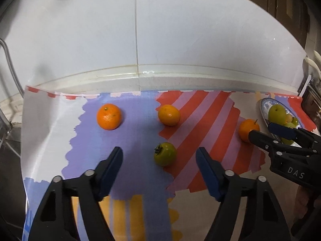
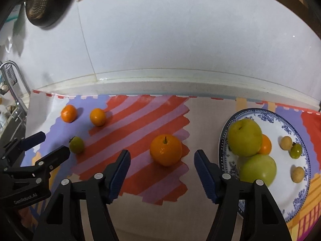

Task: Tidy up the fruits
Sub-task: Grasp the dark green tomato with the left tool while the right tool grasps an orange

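Orange round tangerine with stem (image 2: 166,152) lies between my spread right tongs (image 2: 162,158), untouched; green tomato (image 1: 165,153) between my spread left tongs (image 1: 159,158).

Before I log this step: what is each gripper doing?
Left gripper: open, empty, small green tomato lying between its jaws.
Right gripper: open, empty, stemmed orange fruit between its jaws.

Striped mat (image 2: 140,118) against white wall (image 2: 180,40).
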The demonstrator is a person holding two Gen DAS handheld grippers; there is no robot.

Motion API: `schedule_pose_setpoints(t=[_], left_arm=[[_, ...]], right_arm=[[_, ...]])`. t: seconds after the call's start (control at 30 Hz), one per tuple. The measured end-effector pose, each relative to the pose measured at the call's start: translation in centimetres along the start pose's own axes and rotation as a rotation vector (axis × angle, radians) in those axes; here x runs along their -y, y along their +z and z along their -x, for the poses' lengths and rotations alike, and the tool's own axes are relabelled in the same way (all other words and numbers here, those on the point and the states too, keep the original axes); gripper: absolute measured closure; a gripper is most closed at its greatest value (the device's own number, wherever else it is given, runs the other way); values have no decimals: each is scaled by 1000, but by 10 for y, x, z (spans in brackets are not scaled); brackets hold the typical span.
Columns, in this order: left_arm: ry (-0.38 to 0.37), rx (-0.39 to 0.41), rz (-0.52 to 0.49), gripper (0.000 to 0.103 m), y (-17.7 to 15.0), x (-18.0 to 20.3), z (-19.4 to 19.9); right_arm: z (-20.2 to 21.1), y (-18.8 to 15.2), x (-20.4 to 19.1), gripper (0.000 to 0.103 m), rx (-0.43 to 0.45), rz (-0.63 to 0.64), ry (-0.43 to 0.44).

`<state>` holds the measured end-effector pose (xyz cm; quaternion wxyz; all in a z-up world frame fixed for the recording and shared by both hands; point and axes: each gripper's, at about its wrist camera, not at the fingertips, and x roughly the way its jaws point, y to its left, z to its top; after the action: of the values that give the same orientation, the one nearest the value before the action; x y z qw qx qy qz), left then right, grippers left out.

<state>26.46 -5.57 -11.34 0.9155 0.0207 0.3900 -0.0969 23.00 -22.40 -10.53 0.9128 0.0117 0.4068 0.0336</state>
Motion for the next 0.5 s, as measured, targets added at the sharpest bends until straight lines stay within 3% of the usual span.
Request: schedule_pose_setpoints(t=[0.2, 0.43, 0.5], left_arm=[[-21, -36, 3, 46, 0, 3, -17], [-50, -58, 0, 74, 0, 6, -26], [-53, -59, -1, 75, 0, 6, -26]], right_arm=[[-15, 3, 4, 44, -22, -7, 4], [-27, 4, 9, 59, -51, -26, 32], [-27, 4, 9, 61, -53, -24, 37]])
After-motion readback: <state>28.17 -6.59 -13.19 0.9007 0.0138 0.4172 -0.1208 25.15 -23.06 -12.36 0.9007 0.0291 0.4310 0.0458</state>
